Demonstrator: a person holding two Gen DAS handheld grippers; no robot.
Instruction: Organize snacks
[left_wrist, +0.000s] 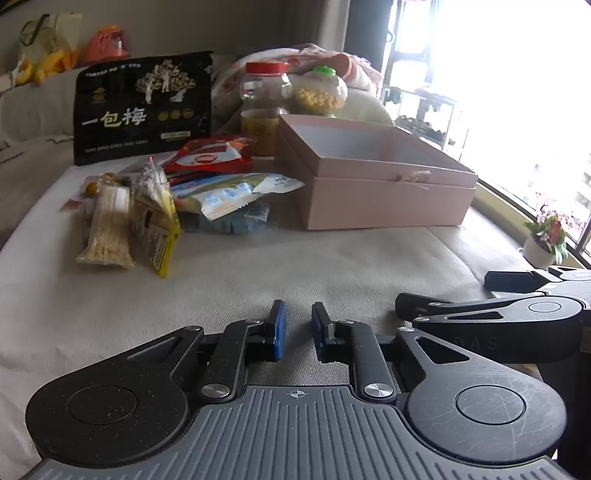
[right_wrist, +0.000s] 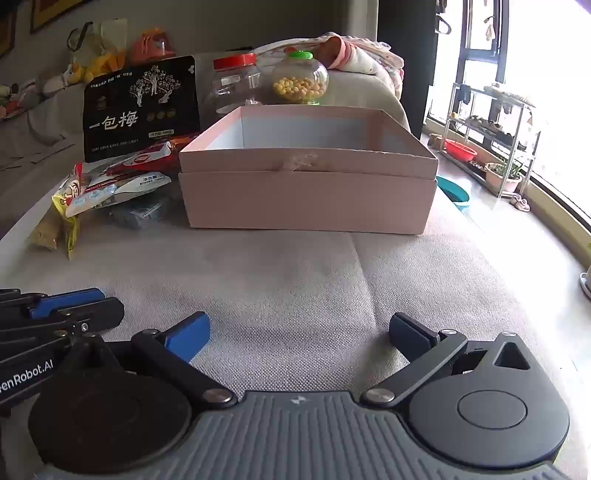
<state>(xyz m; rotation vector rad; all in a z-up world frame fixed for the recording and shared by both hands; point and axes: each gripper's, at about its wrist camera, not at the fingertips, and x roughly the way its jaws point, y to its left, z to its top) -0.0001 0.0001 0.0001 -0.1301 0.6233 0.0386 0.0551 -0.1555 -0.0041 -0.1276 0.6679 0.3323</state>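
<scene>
Nothing is packed yet: the left gripper, fingers nearly closed and empty, and wide-open right gripper must reach the snack packets for the pink box.

The pink box is matt cardboard, white inside. The surface under it is a coarse woven cloth, matt beige. The black pouch and the snack packets are glossy plastic film. Both jars are clear plastic (lids opaque, smooth). Each tool has matt black arms, blue pads, bright metal rivets and a ribbed grey body.
</scene>
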